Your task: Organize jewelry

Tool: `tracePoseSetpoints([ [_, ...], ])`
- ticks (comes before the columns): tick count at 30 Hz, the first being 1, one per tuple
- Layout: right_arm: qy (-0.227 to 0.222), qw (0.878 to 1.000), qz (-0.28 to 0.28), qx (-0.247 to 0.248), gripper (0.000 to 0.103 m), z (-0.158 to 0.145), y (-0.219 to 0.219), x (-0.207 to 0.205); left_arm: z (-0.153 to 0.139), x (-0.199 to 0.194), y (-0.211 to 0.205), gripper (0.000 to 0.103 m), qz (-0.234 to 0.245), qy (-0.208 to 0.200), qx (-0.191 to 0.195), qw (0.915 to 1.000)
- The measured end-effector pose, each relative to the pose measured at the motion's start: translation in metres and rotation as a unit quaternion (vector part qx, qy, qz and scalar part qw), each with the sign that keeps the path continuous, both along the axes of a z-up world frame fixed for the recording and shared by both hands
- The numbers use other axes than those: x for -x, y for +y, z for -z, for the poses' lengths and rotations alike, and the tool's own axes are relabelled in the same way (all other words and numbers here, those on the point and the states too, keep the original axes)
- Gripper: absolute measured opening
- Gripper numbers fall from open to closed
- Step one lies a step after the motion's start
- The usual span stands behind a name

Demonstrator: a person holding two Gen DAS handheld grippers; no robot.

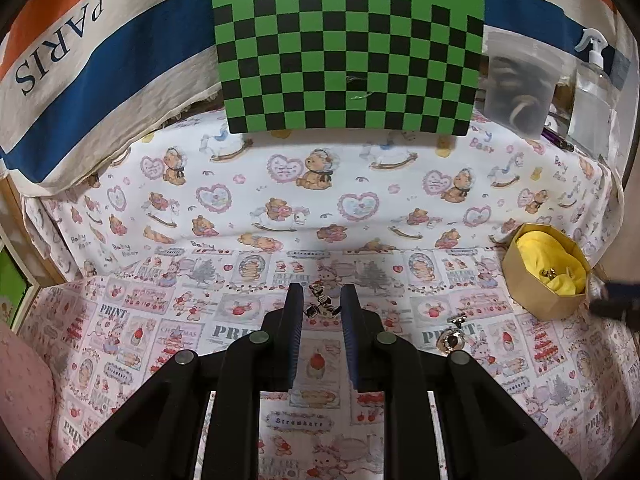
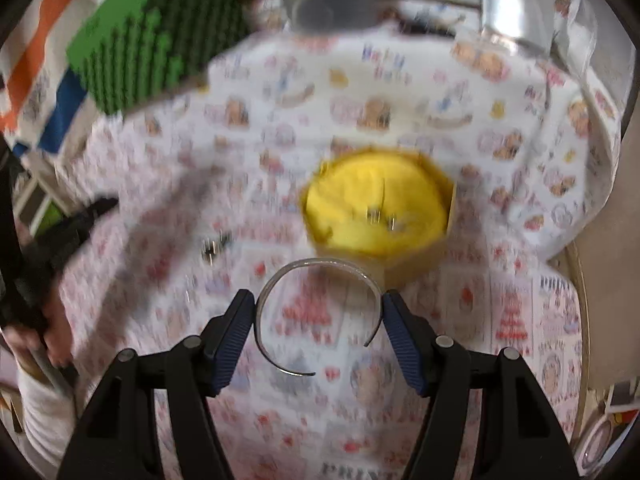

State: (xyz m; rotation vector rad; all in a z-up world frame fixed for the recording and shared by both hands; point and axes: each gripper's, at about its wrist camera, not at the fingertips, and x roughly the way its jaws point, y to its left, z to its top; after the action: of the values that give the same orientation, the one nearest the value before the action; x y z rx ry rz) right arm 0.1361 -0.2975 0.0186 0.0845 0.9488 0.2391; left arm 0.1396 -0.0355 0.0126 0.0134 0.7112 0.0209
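Observation:
My left gripper (image 1: pixel 322 300) is open low over the printed cloth, its fingers on either side of a small silver chain piece (image 1: pixel 322 306) that lies on the cloth. A gold pendant (image 1: pixel 451 339) lies to its right. My right gripper (image 2: pixel 319 306) is shut on an open silver bangle (image 2: pixel 316 276) and holds it above the cloth, just in front of a brown cardboard box (image 2: pixel 408 266) lined with yellow cloth (image 2: pixel 372 200). Small jewelry pieces lie in the box. The box also shows in the left wrist view (image 1: pixel 536 300).
A green checkerboard (image 1: pixel 348 60) stands at the back. A clear container (image 1: pixel 518 88) and a spray bottle (image 1: pixel 592 92) stand at the back right. A pink cushion (image 1: pixel 24 396) lies at the left. The right wrist view is blurred by motion.

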Motion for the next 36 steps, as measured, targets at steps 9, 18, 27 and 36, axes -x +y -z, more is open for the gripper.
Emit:
tracePoseSetpoints([
  [9,-0.043,0.998,0.050,-0.006,0.064,0.005,-0.008,-0.042,0.003,-0.002,0.000,0.018,0.005,-0.001,-0.004,1.0000],
  [18,-0.042,0.997,0.062,-0.036,0.070,0.020,-0.022,-0.046,-0.013,0.010,-0.019,0.018,0.018,-0.023,-0.005,0.9995],
  [27,-0.118,0.986,0.103,-0.059,0.080,-0.010,-0.064,0.000,-0.036,-0.010,-0.085,0.018,0.092,0.012,0.042,0.9948],
  [36,-0.091,0.974,0.172,-0.113,0.080,0.014,-0.116,-0.010,-0.021,-0.050,-0.154,0.018,0.143,0.077,0.099,0.9818],
])
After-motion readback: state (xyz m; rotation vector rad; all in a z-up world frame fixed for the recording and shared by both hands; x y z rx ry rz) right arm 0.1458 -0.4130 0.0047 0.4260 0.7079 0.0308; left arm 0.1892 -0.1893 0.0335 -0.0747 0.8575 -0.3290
